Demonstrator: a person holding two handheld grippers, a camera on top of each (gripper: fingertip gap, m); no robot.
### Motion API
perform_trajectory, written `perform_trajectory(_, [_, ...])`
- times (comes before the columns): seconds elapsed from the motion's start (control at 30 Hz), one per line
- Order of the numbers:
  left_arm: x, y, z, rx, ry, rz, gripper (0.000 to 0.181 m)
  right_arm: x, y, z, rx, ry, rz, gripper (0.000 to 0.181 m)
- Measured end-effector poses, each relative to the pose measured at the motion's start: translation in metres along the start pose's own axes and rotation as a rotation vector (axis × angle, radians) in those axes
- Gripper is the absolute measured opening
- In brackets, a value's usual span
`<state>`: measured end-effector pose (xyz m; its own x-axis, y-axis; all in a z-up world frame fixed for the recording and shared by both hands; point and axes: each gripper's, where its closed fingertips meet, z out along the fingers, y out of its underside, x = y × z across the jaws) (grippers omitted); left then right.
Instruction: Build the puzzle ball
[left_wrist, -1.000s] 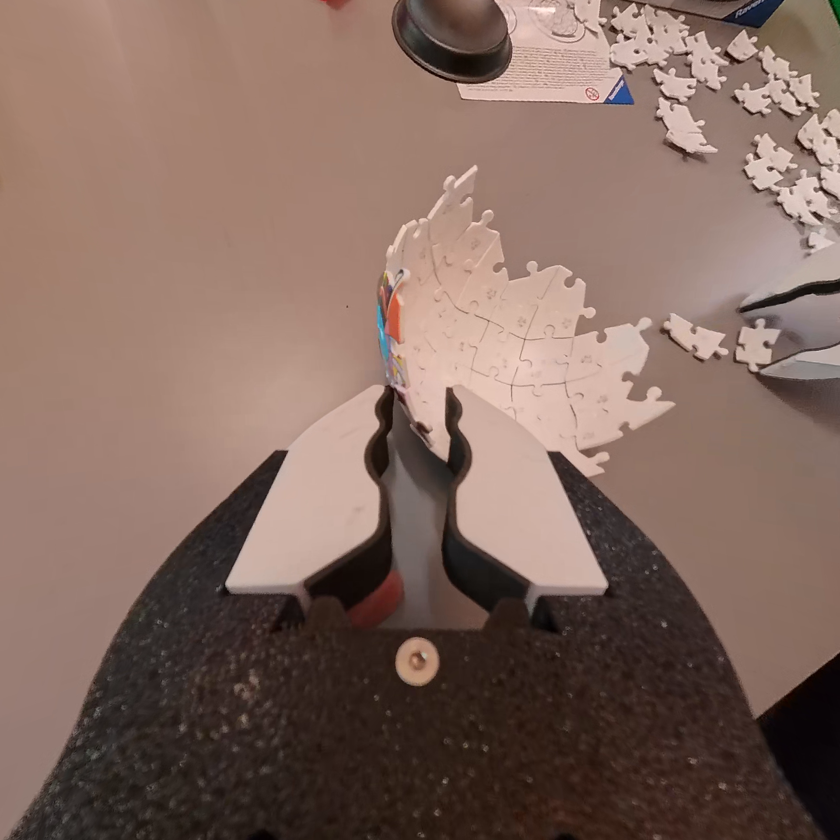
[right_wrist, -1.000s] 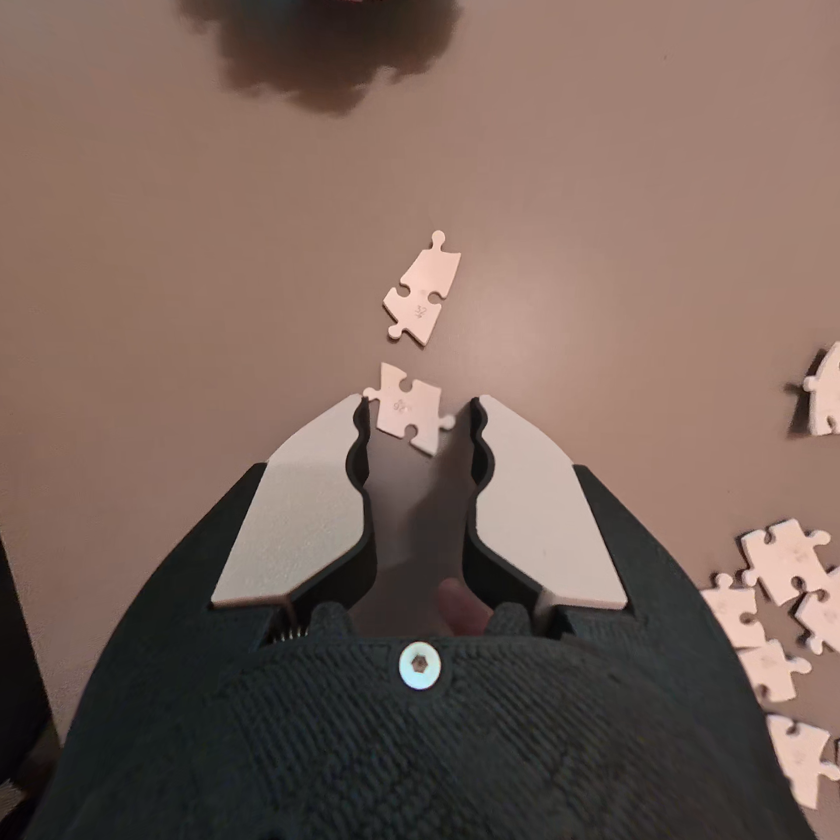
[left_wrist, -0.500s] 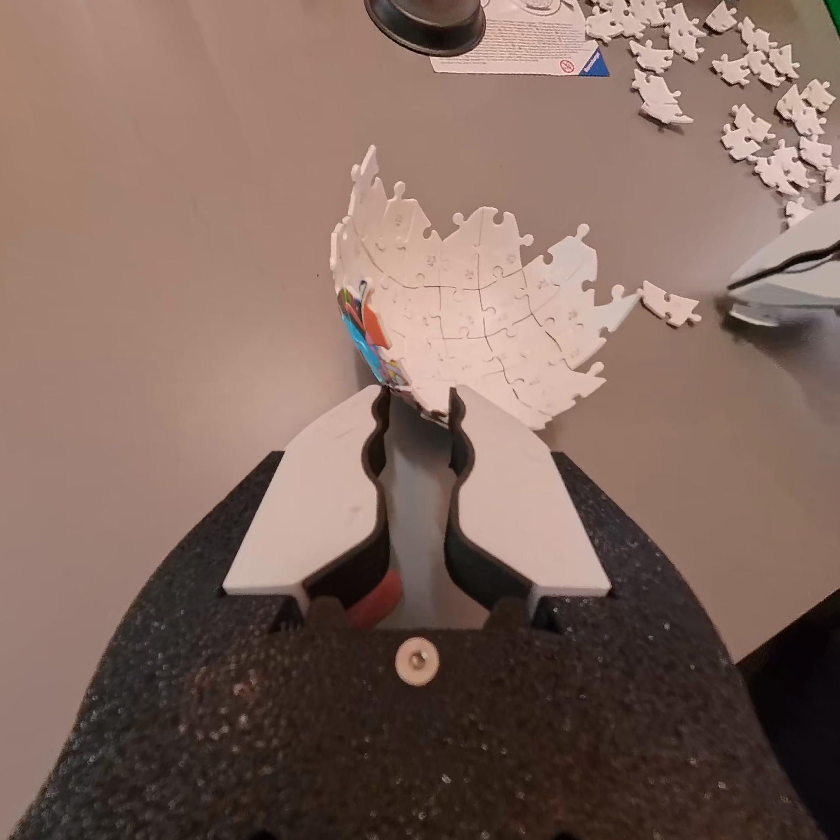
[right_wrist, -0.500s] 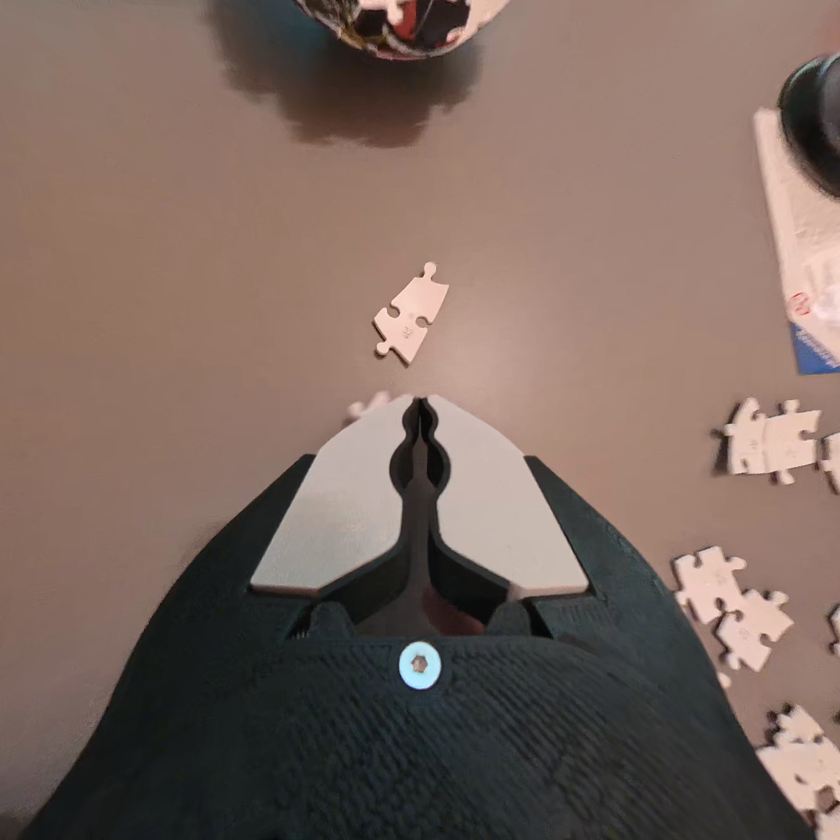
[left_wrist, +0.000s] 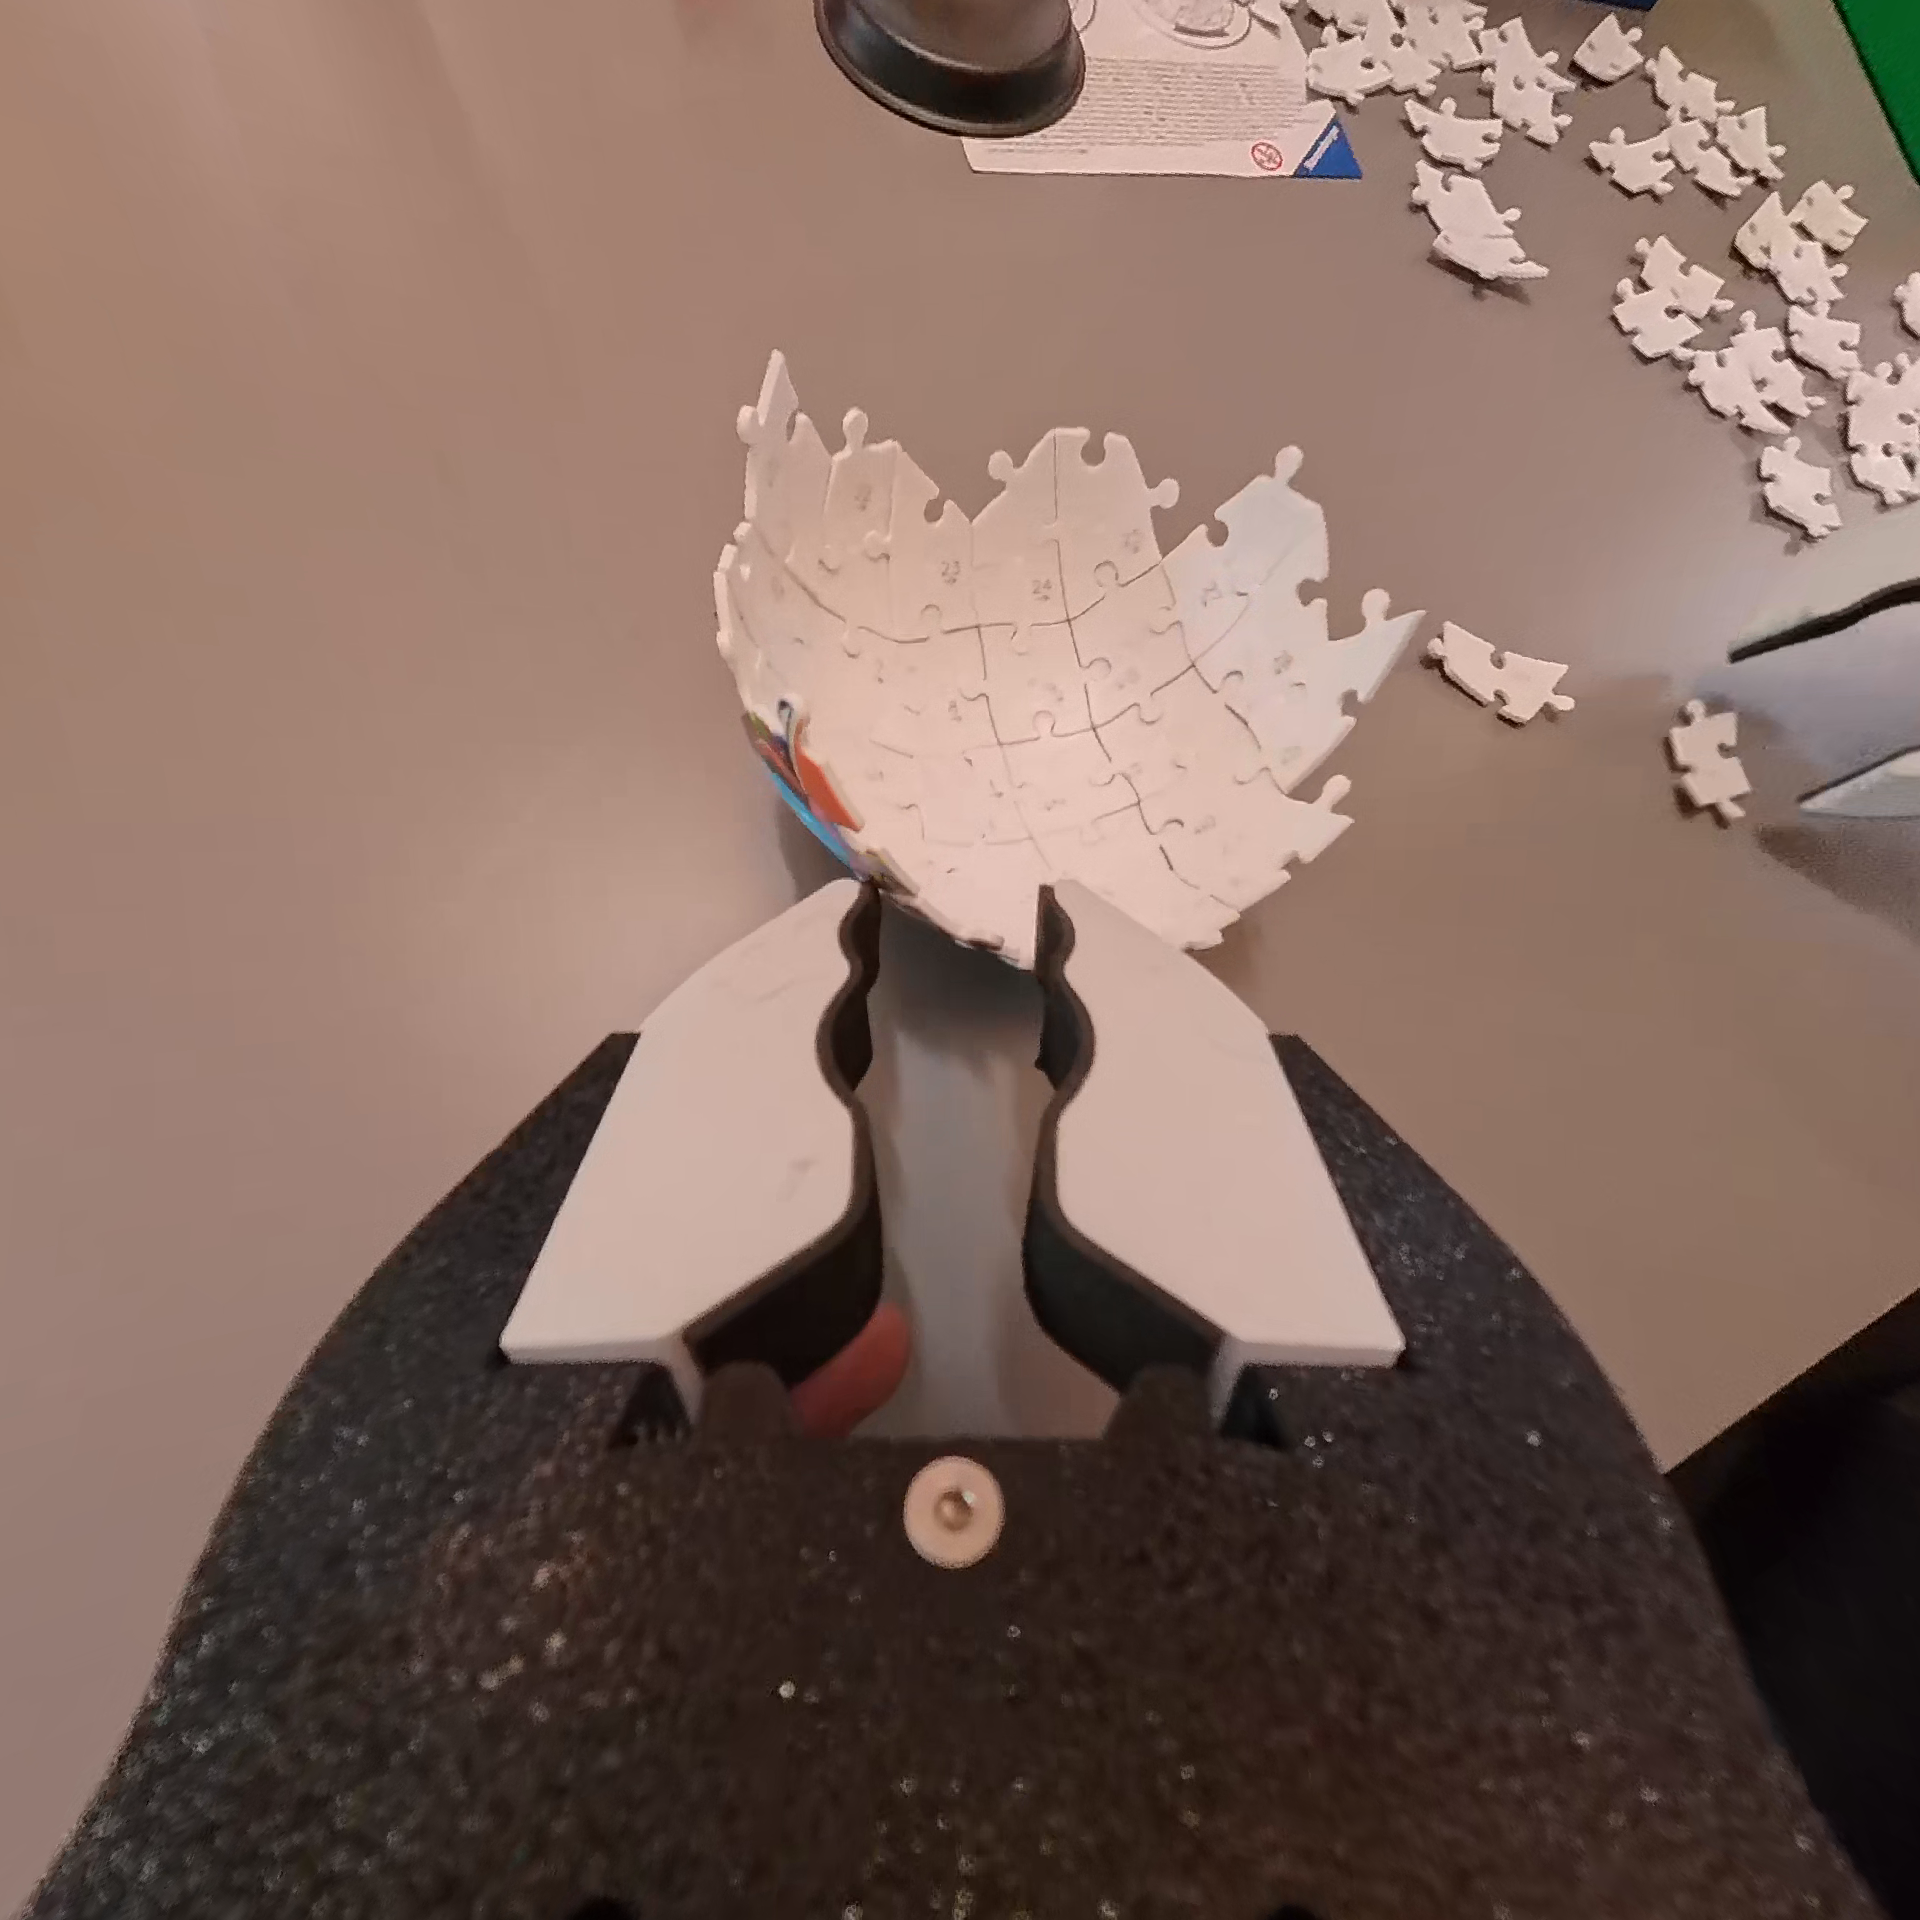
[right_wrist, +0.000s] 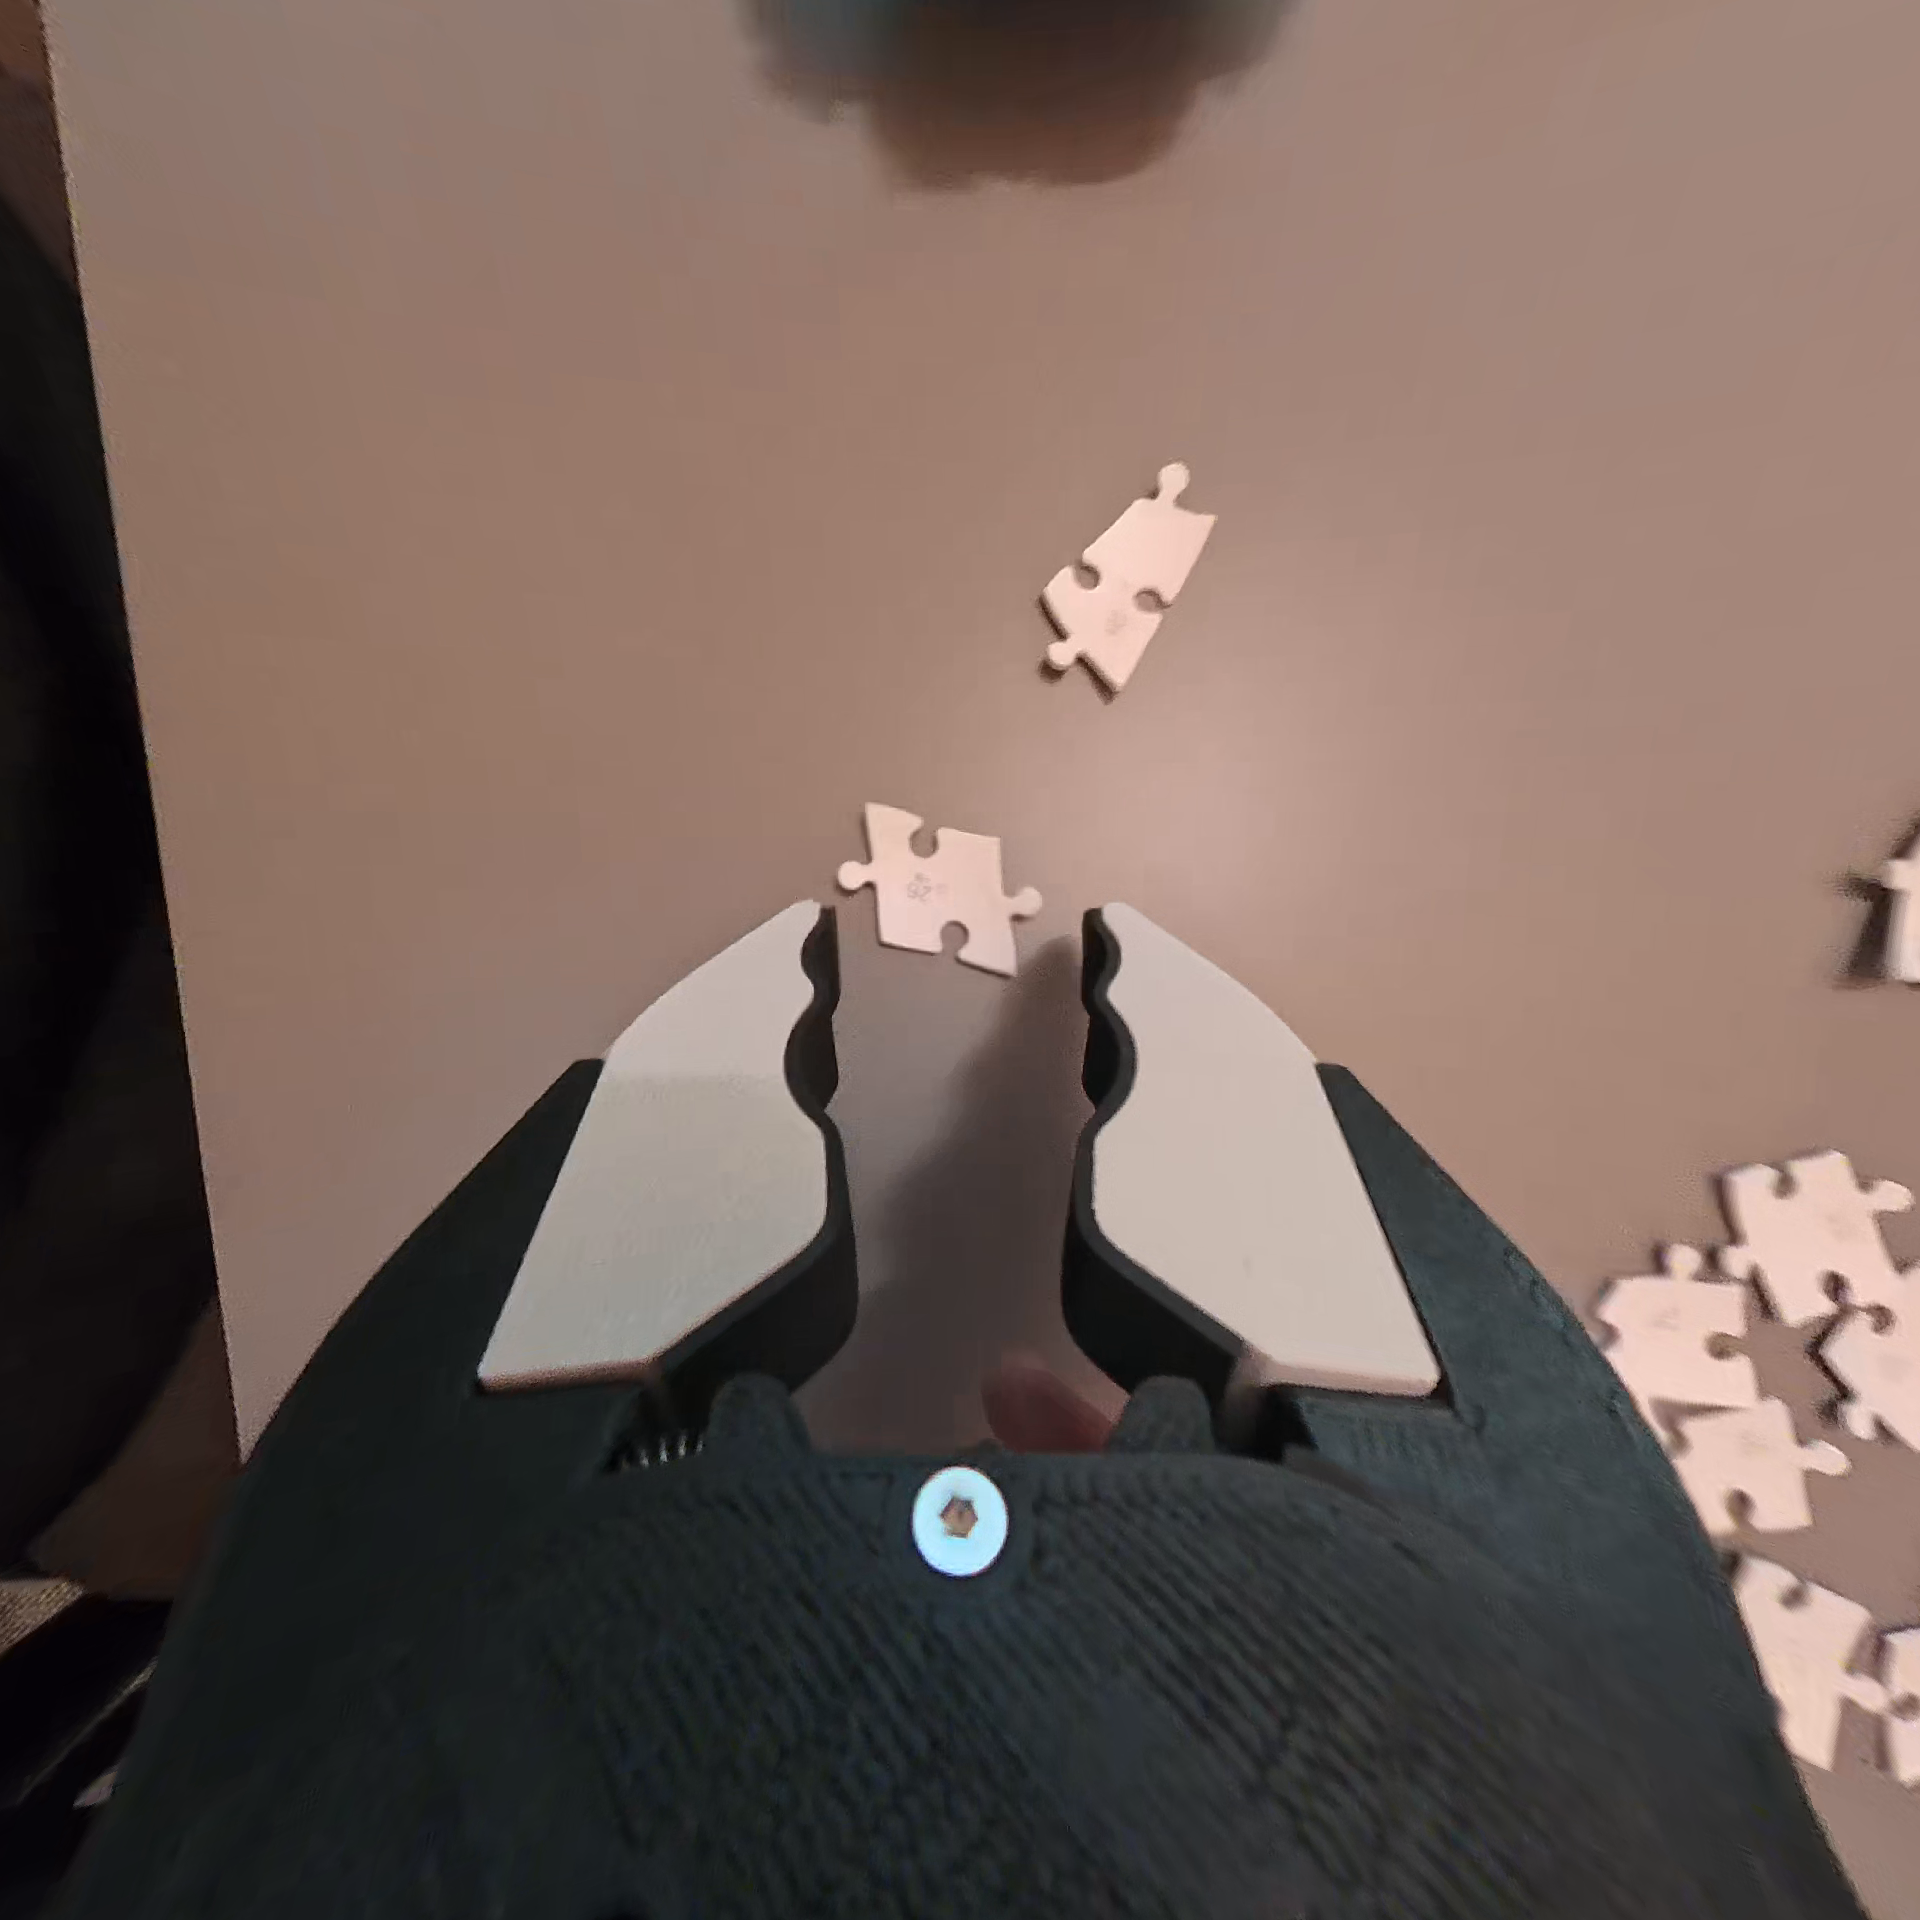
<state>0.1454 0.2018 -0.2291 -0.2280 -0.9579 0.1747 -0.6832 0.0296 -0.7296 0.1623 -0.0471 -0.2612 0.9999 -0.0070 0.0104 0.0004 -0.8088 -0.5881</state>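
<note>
To lift the loose piece (right_wrist: 940, 896) cleanly, the right gripper (right_wrist: 956, 920) should straddle it squarely before closing; its fingers stand apart, empty, tilted down at the desk (right_wrist: 520, 520). The left gripper (left_wrist: 954, 902) seems to pinch the half-built ball (left_wrist: 1039, 686) mid-desk by its lower edge, raised.

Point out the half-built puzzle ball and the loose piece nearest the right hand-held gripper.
half-built puzzle ball (left_wrist: 1049, 717), left wrist view, on its white inner surface.
loose piece (right_wrist: 940, 888), right wrist view, on the middle of its white face.
</note>
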Motion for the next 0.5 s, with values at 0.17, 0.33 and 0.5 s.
perform_trajectory(0.17, [0.001,0.001,0.002,-0.012,0.006,0.005,0.030,-0.005,0.000,0.015,-0.002,-0.004,-0.038,0.033])
perform_trajectory(0.33, [0.000,0.002,0.003,-0.016,0.007,0.005,0.032,-0.004,-0.003,0.017,-0.008,-0.008,-0.056,0.033])
perform_trajectory(0.5, [-0.001,0.005,0.003,-0.024,0.009,-0.004,0.037,-0.002,-0.004,0.017,-0.020,0.013,-0.093,0.033])
